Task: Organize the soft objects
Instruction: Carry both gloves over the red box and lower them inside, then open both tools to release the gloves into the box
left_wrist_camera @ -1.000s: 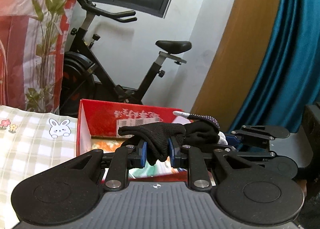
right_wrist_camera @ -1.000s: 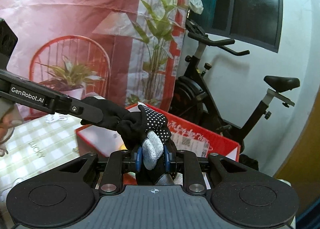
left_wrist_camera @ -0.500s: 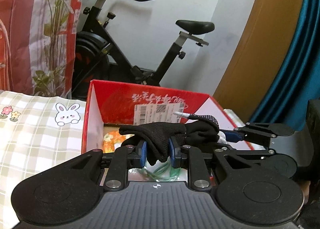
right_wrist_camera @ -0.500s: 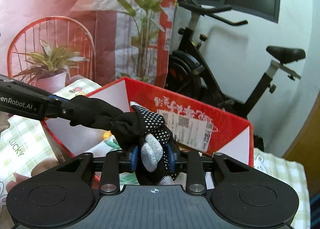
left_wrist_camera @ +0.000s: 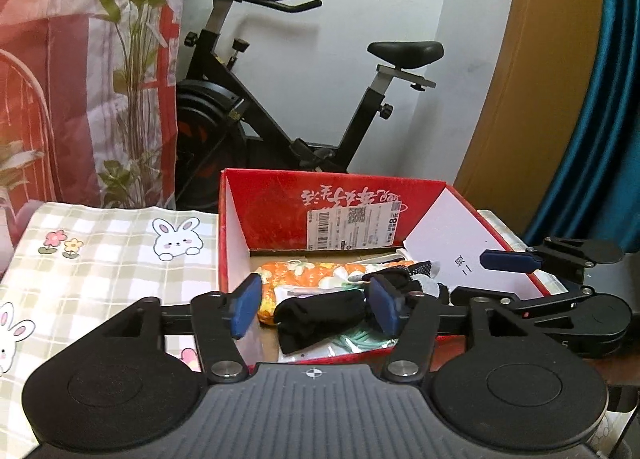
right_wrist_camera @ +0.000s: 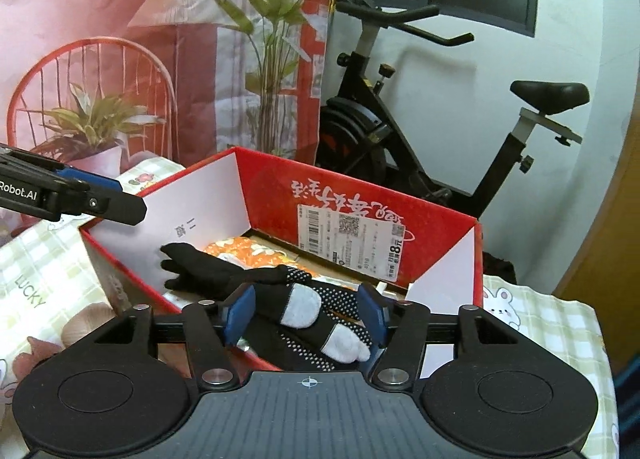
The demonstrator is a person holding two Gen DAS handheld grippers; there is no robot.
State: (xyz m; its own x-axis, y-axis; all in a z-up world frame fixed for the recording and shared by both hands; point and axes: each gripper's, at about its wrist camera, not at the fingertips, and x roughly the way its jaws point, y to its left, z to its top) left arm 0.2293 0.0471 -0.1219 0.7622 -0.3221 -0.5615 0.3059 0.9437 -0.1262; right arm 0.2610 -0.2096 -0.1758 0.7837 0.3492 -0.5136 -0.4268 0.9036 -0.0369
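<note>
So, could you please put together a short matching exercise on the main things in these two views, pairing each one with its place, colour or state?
Column one:
1. black glove
2. red box
3. left gripper
4. exercise bike

Column two:
A. stands on the floor behind the box
B. lies loose inside the box, on an orange floral cloth
C. fingers spread, holding nothing
D. open on top, with a barcode label on its far wall

Pairs: 1-B, 2-D, 3-C, 4-A

Home room, exercise bike [left_wrist_camera: 288, 99], curtains [left_wrist_camera: 592, 91], bunny tablecloth [left_wrist_camera: 100, 259]
</note>
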